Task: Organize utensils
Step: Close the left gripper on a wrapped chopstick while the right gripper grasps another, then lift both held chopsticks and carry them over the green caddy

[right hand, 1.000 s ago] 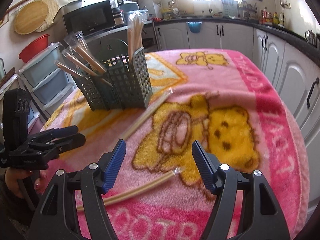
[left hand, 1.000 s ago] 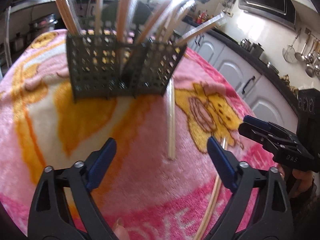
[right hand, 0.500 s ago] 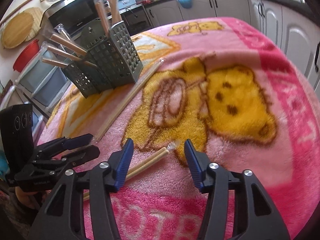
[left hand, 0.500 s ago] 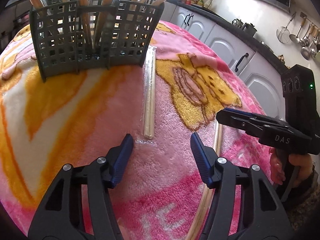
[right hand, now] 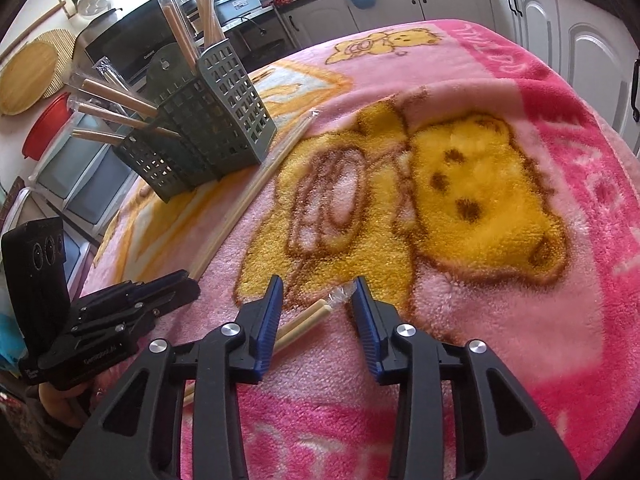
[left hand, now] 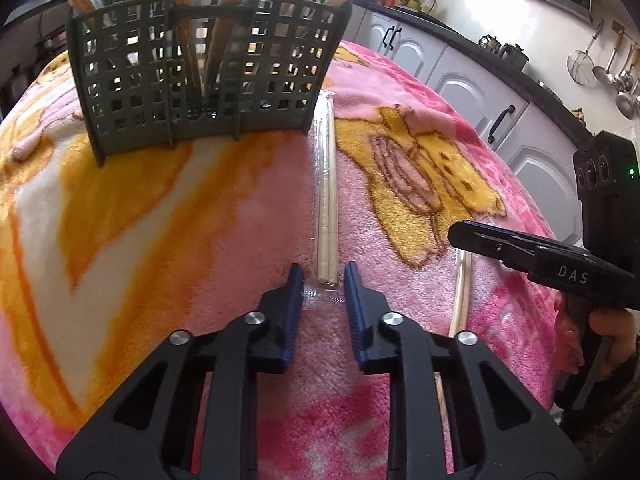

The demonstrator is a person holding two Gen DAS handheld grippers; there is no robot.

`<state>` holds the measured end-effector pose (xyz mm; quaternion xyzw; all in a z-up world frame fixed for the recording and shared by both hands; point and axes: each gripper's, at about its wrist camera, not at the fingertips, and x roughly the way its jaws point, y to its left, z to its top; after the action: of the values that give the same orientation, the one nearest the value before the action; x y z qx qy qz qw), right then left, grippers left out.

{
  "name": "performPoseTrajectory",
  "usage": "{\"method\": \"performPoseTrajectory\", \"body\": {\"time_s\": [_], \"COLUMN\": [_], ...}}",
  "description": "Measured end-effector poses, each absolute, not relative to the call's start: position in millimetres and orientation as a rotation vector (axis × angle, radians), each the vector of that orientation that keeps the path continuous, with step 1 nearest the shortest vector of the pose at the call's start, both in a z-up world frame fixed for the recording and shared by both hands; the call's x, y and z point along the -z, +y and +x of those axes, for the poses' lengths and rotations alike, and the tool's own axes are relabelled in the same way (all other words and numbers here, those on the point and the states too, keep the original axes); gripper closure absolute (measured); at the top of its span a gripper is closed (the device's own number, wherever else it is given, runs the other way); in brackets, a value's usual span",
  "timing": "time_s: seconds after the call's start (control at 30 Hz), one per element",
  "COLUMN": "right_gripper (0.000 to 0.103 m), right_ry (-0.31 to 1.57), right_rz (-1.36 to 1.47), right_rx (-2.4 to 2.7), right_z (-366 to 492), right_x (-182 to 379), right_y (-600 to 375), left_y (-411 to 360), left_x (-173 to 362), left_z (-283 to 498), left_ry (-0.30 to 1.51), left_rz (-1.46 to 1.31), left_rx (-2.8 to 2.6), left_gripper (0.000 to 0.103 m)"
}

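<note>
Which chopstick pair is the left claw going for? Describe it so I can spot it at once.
Find the dark grid basket standing on the pink bear blanket. A wrapped chopstick pair runs from the basket's right corner straight to the closing left claw. Unlike the other loose pair at the right claw, it touches the basket.

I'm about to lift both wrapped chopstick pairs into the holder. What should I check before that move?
1. Left gripper lined up on the chopstick pair by the holder: ok, its end sits between the closing fingers.
2. Left fingers pressing it: not ok, gaps show.
3. Right gripper around the near chopstick pair: ok, closing, not yet touching.
4. Holder upright on the blanket: ok.
5. Free slot in holder: cannot tell.
</note>
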<state>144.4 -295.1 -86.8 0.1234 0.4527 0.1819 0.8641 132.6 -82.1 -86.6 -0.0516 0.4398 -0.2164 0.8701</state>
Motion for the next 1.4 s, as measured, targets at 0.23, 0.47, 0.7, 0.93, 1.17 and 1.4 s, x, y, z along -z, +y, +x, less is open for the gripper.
{"method": "performPoseTrajectory", "body": {"time_s": [0.23, 0.47, 0.7, 0.93, 1.17, 1.4], "right_gripper": [0.089, 0.098, 0.099, 0.099, 0.099, 0.099], "right_ry": [0.943, 0.896, 0.781, 0.664, 0.592, 0.512], "right_rz": [0.267, 0.236, 0.241, 0.210, 0.182, 0.158], "right_rx": [-0.369, -0.383, -0.428, -0.476, -0.508, -0.534], "right_z": [143, 138, 133, 128, 127, 122], "right_x": [88, 77, 45, 3, -25, -54], "right_y": [-301, -295, -287, -276, -264, -254], "left_y": [-71, -66, -52, -40, -27, -20], "left_x": [84, 74, 47, 12, -16, -50], "left_z": [130, 123, 114, 104, 94, 92], "left_ry": [0.909, 0.872, 0.790, 0.690, 0.613, 0.519], "left_rz": [-0.152, -0.153, -0.165, -0.185, -0.212, -0.223], "left_rx": [0.461, 0.457, 0.446, 0.453, 0.462, 0.473], "left_gripper": [0.096, 0.096, 0.096, 0.096, 0.096, 0.098]}}
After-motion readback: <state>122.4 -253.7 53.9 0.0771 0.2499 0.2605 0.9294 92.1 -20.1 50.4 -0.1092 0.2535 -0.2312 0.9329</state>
